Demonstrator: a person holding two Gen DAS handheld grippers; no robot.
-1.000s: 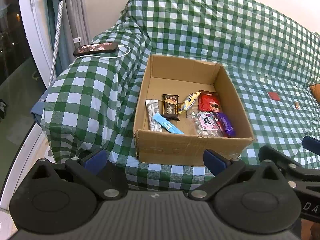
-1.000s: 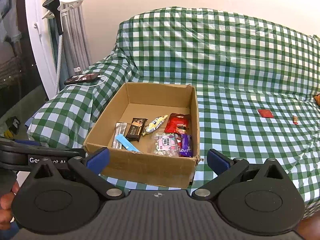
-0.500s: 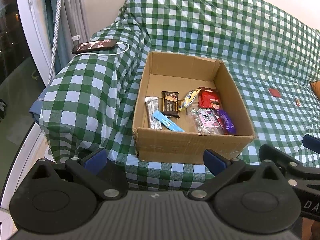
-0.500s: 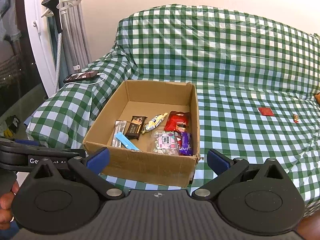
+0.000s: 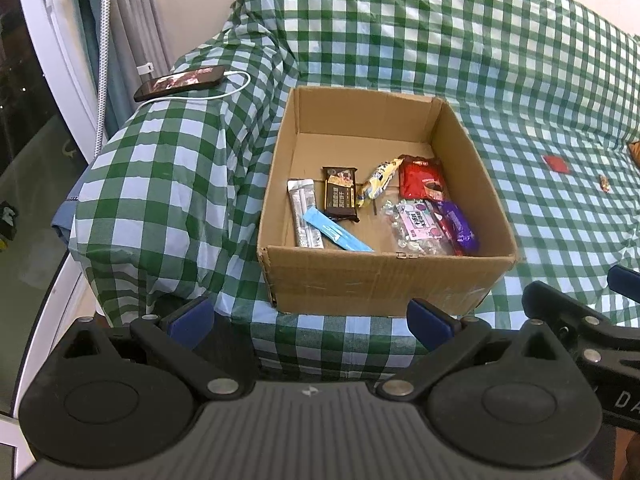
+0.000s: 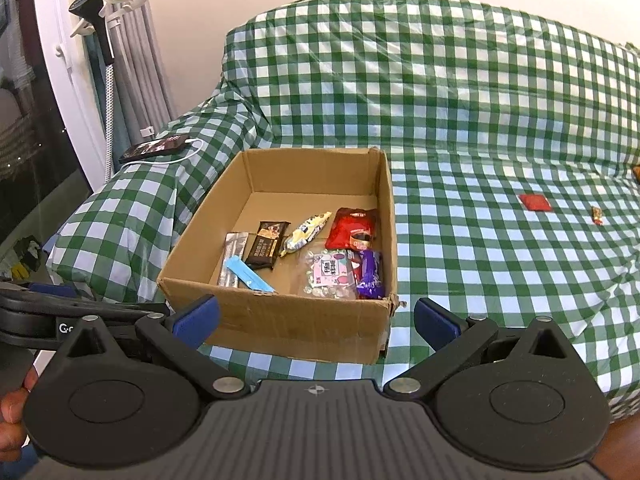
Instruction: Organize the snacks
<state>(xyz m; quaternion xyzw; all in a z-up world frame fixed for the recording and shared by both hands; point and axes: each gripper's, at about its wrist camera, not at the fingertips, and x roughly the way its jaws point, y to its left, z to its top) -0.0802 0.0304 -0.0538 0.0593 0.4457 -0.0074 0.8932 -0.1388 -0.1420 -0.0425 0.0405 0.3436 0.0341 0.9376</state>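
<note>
We count one open cardboard box [image 5: 384,276] on the sofa's green-checked cover [image 5: 500,60], near its front edge, with seven snacks on its floor: one silver stick pack [image 5: 304,212] along the left wall, one light-blue sachet [image 5: 336,234] lying across its near end, one dark chocolate bar [image 5: 340,197], one yellow-and-white candy wrapper [image 5: 380,182], one red pouch [image 5: 424,178], one clear bag with a pink label [image 5: 416,226], and one purple wrapper [image 5: 458,226] against the right wall. Two more snacks lie loose on the cover, well apart from the box to its right: one red square packet [image 6: 534,202] and one small wrapped candy [image 6: 597,216] (too small to read). One phone [image 5: 180,82] with one white cable [image 5: 224,92] sits on the covered armrest. Left hand-held gripper [image 5: 308,318]: held level in front of the box's near wall, blue fingertips [image 5: 188,316] wide apart, nothing between them. Right hand-held gripper [image 6: 316,322]: same pose before the box's near right corner, fingertips [image 6: 436,322] spread wide, nothing held. Each hand-held gripper shows at the edge of the other's view, so the two are side by side. Part of one hand [image 6: 12,408] shows at the lower left of the right wrist view.
</note>
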